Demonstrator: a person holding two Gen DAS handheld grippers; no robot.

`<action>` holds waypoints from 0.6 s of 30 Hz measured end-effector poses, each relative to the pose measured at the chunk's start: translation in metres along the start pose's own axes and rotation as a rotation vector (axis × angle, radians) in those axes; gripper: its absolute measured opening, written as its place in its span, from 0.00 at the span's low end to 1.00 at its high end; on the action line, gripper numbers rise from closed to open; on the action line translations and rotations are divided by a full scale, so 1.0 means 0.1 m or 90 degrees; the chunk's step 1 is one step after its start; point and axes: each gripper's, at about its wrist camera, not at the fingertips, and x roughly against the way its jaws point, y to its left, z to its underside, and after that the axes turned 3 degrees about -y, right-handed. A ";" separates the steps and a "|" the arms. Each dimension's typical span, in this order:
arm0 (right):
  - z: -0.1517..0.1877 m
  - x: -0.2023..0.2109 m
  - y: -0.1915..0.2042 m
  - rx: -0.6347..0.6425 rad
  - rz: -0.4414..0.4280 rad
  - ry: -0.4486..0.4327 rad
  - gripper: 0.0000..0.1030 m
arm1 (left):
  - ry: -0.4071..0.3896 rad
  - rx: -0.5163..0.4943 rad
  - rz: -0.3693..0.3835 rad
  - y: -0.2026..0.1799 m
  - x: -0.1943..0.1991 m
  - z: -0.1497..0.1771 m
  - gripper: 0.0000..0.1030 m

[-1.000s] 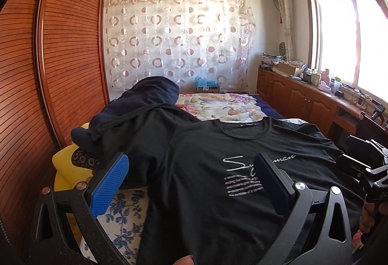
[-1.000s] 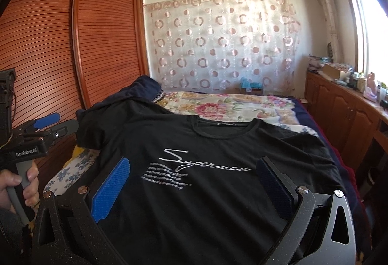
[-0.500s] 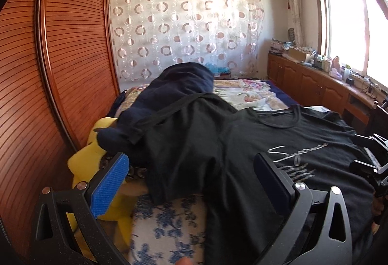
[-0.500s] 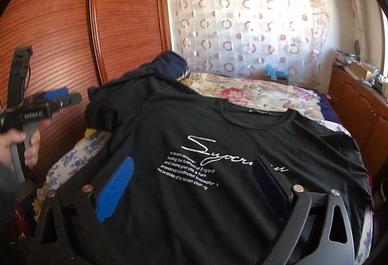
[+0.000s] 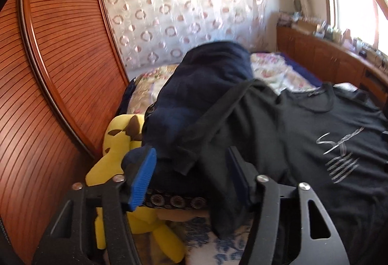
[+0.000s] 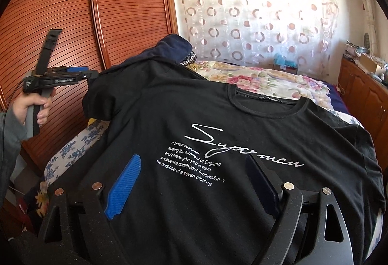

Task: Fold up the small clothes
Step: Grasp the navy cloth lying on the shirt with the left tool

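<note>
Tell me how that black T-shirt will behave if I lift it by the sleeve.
Probably floppy: the black T-shirt drapes over the bed and the sleeve hangs creased between the left gripper's closing jaws. Likely light; thin fabric. It may drag the navy garment it overlaps.

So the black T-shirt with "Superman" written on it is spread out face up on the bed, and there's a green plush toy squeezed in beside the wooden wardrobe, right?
Nearly. The plush toy is yellow, not green; the left wrist view shows it wedged between the wooden wardrobe and the bed. The rest holds: the black T-shirt lies spread face up, its "Superman" print showing.
</note>
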 end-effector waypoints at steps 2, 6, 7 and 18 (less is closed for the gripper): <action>-0.01 -0.01 0.02 0.003 -0.002 -0.002 0.86 | 0.015 -0.007 -0.004 0.03 -0.10 0.01 0.46; 0.00 -0.07 0.06 0.009 -0.005 -0.002 0.86 | 0.032 -0.015 0.005 0.04 -0.21 0.04 0.35; 0.00 -0.07 0.07 0.010 -0.007 -0.002 0.86 | 0.028 -0.015 0.009 0.05 -0.20 0.03 0.31; 0.07 -0.15 0.05 0.006 -0.015 0.009 0.82 | -0.036 -0.034 0.071 -0.22 0.25 -0.27 0.06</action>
